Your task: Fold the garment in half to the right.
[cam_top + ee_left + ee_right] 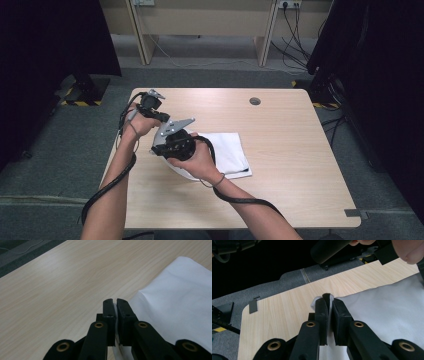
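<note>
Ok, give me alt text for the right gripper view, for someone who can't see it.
The right gripper has its two black jaws shut on an edge of the white cloth, which spreads rightward over the wooden table. Grey floor lies beyond the table's edge.

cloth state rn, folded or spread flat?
Folded: the white cloth lies as a compact rectangle, a doubled edge rounding over in the left gripper view; both grippers pinch its near edge.
</note>
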Available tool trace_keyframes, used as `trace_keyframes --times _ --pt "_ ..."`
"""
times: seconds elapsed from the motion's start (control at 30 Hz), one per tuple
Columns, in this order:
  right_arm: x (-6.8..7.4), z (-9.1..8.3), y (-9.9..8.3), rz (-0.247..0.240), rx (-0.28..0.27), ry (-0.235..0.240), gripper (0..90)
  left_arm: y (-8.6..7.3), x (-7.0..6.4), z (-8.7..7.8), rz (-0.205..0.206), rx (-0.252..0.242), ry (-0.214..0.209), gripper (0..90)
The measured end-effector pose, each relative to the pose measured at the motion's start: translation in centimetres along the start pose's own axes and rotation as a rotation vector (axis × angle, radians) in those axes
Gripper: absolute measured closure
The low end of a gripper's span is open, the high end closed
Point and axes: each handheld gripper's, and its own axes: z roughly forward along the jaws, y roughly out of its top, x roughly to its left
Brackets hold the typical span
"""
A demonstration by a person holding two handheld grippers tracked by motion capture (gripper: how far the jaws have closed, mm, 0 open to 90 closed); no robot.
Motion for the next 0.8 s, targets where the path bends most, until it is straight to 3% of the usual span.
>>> trace_keyframes --times 0.8 --pt "0.2 -0.8 1.6 -0.014 -0.02 0.001 84.1 0.9 0.2 -1.4 0.015 0.002 0.028 84.9"
